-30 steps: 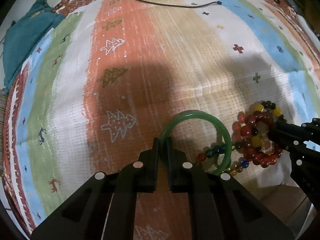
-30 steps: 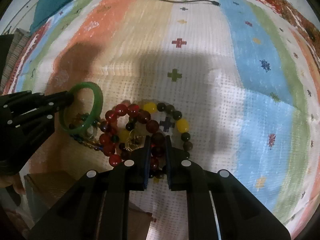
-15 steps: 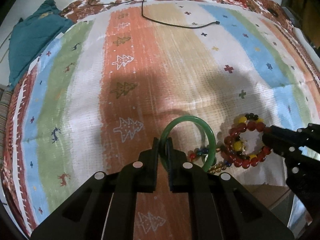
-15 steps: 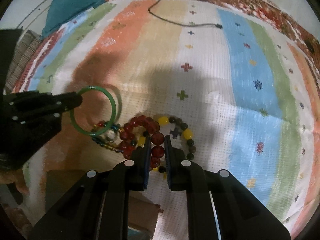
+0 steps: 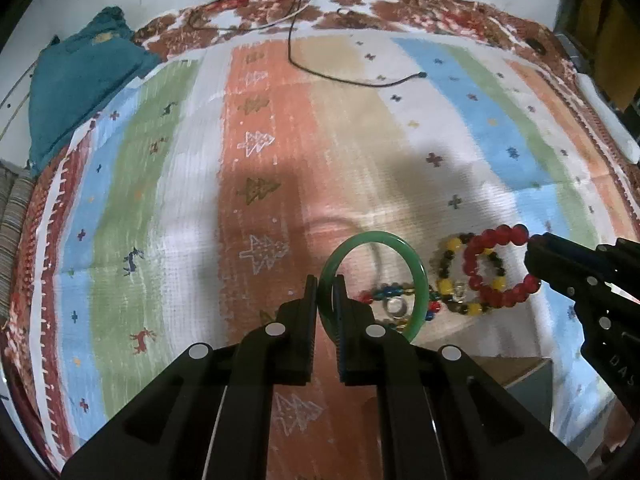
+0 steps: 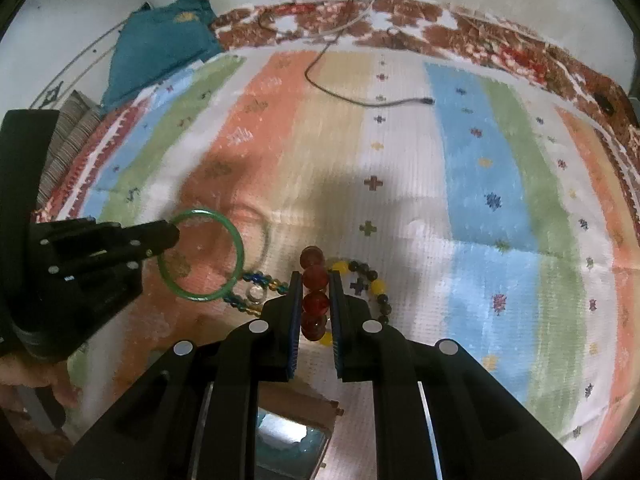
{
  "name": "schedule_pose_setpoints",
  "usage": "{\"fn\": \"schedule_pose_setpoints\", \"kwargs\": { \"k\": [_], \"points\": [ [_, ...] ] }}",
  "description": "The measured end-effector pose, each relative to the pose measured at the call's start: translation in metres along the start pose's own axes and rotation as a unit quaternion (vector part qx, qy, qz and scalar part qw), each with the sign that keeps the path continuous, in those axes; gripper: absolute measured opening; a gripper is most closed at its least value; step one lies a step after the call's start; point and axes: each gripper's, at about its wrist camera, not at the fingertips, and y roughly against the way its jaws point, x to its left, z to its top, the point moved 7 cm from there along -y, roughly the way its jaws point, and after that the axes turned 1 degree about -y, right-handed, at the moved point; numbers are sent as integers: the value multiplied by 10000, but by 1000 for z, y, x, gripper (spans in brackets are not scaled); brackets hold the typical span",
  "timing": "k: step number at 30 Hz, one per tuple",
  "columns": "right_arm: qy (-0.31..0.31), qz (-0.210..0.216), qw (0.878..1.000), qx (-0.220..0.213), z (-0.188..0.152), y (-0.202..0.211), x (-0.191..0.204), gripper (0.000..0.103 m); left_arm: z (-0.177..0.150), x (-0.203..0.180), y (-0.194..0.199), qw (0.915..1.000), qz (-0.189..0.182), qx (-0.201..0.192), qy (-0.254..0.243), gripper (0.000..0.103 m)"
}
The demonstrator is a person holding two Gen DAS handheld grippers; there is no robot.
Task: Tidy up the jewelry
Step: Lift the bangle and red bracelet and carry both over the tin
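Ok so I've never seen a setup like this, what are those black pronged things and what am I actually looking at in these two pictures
Those black prongs are hand-held grippers: a person holds one in each hand, and each carries a wide-angle camera looking along its jaws. One picture comes from the left gripper, the other from the right gripper, so each also shows the other from the side. Below is a striped rug with a black cable on it and a teal cloth at its far corner. The left jaws are shut on a green bangle. The right jaws are shut on a red bead bracelet. A yellow and dark bead bracelet and a thin multicoloured bead string are beside them.
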Motion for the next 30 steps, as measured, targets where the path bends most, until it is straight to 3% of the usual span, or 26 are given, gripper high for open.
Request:
{"fn": "schedule_pose_setpoints", "kwargs": {
  "k": [4, 20, 30],
  "points": [
    [-89, 178, 9998, -83, -1, 10, 2, 14, 0, -6, 11, 9999, -53, -103, -18, 7],
    [-153, -197, 9980, -575, 0, 42, -6, 14, -6, -12, 37, 9996, -137, -258, 39, 7],
    [-6, -178, 9959, -889, -4, 69, 2, 14, -12, -18, 67, 9981, -287, -551, 50, 8]
  ]
}}
